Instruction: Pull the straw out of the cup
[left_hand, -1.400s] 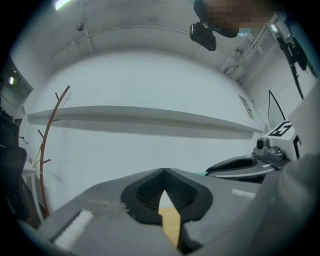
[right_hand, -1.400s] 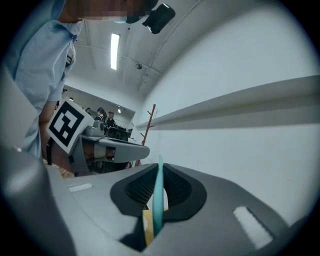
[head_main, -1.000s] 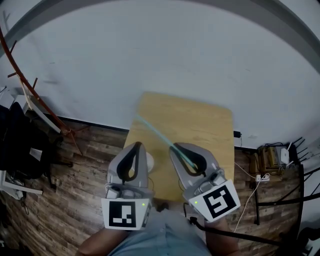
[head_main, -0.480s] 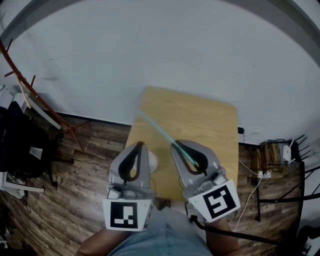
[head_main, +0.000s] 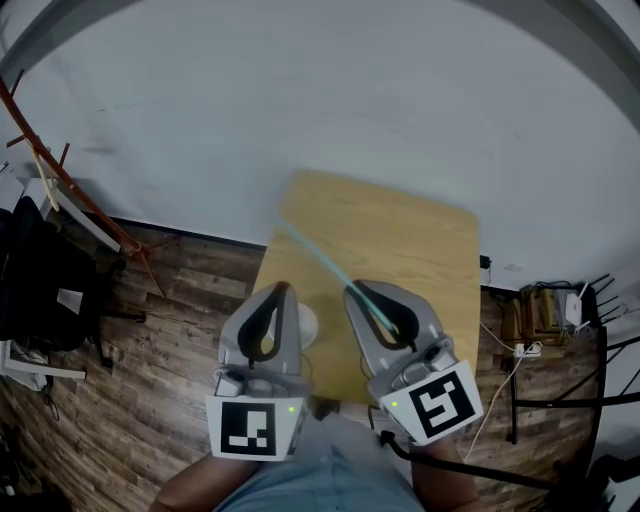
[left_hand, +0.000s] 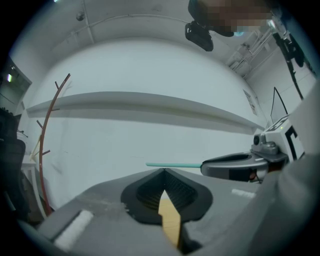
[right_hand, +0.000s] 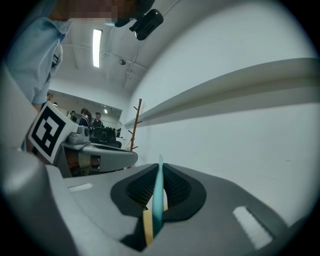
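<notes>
A plain white wall (head_main: 350, 100) fills the upper view. Below it lies a dark wood-plank floor (head_main: 150, 340), and a light wooden counter (head_main: 410, 235) stands against the wall. A reddish coat rack (right_hand: 136, 125) stands at the left and a power strip (head_main: 524, 352) lies at the right. A ceiling strip light (right_hand: 96, 47) glows.

The left gripper (head_main: 281, 292) and the right gripper (head_main: 353, 294) are held out side by side, close but apart, their tips converging slightly. The left one's jaws meet tip to tip with nothing between them. The right one's jaws are clamped on the straw (head_main: 318, 260). The forearms (head_main: 185, 492) are mostly cut off at the frame's bottom edge, apparently drawn in near the body.
</notes>
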